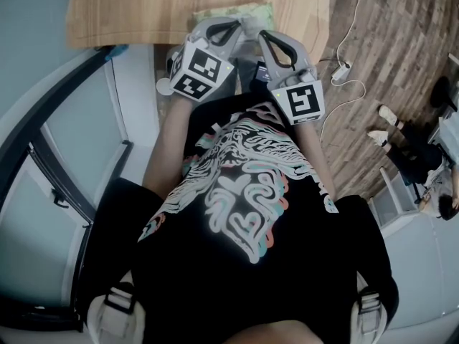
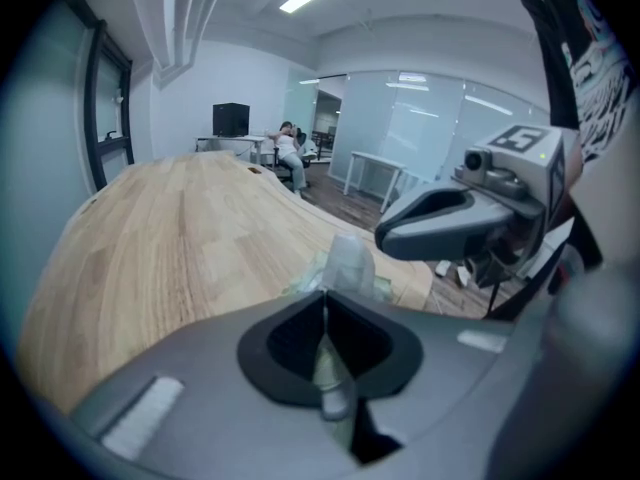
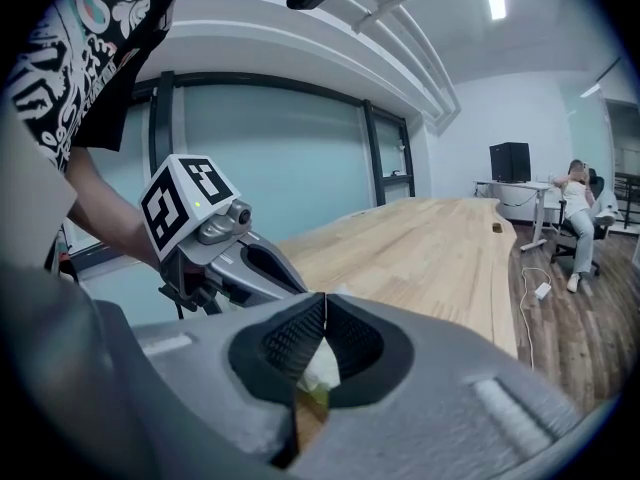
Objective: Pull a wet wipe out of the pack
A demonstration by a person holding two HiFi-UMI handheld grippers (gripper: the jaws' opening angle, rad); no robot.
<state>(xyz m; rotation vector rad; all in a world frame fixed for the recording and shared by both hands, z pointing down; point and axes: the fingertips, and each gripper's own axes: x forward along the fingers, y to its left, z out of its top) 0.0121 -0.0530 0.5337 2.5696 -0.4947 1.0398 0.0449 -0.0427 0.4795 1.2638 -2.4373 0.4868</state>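
The black shirt [image 1: 244, 213] has pale swirls on it. The left claw [image 2: 323, 300] is shut tight on a white wipe [image 2: 350, 258]. The wipe sticks up from the green pack [image 1: 240, 11]. The right claw [image 3: 322, 300] is shut too, close beside. The pack lies at the near edge of the wood table [image 1: 143, 6]. Far off, a person [image 2: 291, 153] sits.

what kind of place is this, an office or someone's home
Most likely an open office: glass partition walls, a long wooden table and a monitor at the far end.
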